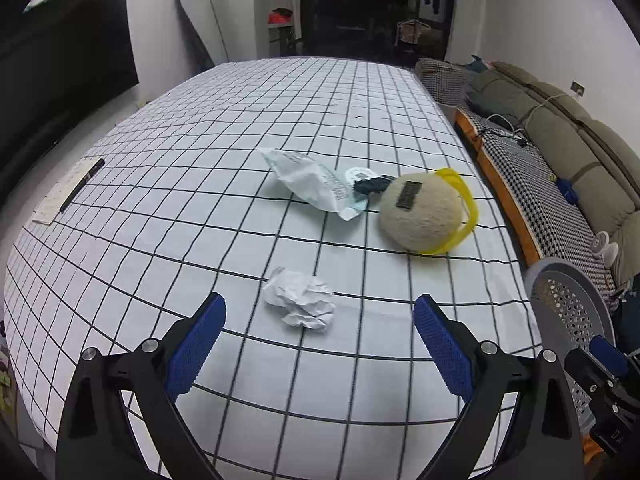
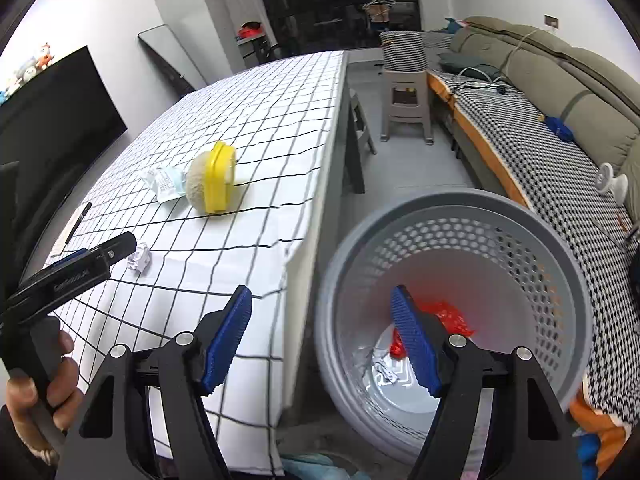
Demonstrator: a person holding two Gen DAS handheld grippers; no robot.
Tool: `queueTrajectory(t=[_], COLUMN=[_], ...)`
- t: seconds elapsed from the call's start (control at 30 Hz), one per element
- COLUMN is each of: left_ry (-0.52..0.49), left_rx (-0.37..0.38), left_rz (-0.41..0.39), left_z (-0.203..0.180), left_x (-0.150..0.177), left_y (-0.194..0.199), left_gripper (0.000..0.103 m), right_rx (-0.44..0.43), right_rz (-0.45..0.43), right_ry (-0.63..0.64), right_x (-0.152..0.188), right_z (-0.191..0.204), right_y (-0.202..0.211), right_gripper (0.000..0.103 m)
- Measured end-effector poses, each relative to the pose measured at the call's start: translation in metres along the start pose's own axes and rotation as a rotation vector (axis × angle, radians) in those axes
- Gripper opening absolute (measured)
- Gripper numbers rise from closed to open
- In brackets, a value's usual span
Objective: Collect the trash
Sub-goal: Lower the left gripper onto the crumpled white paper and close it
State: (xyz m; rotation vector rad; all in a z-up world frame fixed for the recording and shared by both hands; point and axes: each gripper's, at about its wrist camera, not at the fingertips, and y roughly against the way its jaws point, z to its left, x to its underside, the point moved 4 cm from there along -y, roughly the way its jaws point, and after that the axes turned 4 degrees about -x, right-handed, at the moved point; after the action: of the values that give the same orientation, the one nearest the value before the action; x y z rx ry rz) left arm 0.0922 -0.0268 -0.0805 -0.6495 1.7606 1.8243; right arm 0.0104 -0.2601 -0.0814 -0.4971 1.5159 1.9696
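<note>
A crumpled white paper ball (image 1: 300, 300) lies on the checked tablecloth just ahead of my open, empty left gripper (image 1: 318, 320); it also shows in the right wrist view (image 2: 139, 259). A white plastic wrapper (image 1: 316, 184) lies farther back, touching a dark scrap (image 1: 370, 185) and a white lid (image 1: 357, 173). My right gripper (image 2: 322, 322) is open and empty, over the table edge and the rim of the grey perforated basket (image 2: 520, 216). Red plastic (image 2: 448, 316) and white scraps (image 2: 384, 368) lie in the basket's bottom.
A beige round sponge with a yellow handle (image 1: 424, 212) sits beside the wrapper, also in the right wrist view (image 2: 212, 180). A pen on paper (image 1: 80, 184) lies at the table's left. A sofa (image 2: 560, 92) and a stool (image 2: 404, 100) stand to the right.
</note>
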Motion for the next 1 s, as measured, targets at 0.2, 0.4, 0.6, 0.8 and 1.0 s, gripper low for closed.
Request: queueTrajectory(t=[0.2, 0.4, 0.6, 0.8, 1.0], left_ry=[0.028, 0.017, -0.002, -0.019, -0.020], left_rx=[-0.028, -0.021, -0.016, 0.024, 0.041], left_rz=[0.035, 0.073, 0.091, 0.106, 0.102], left_z=[0.018, 0.018, 0.017, 0.015, 0.018], left_x=[-0.006, -0.004, -0.003, -0.002, -0.005], left_y=[-0.024, -0.043, -0.054, -0.057, -0.053], left_gripper=[0.093, 0.093, 0.077, 0.049, 0.036], right_rx=[-0.016, -0.023, -0.022, -0.019, -0.019], right_rz=[0.032, 0.055, 0.070, 0.064, 0.050], right_ry=[0.019, 0.032, 0.041, 0.058, 0.074], right_x=[-0.009, -0.015, -0.018, -0.025, -0.037], right_z=[0.014, 0.026, 0.032, 0.040, 0.051], right_y=[-0.021, -0.037, -0.048, -0.049, -0.051], right_gripper=[0.069, 0.069, 0.069, 0.069, 0.069])
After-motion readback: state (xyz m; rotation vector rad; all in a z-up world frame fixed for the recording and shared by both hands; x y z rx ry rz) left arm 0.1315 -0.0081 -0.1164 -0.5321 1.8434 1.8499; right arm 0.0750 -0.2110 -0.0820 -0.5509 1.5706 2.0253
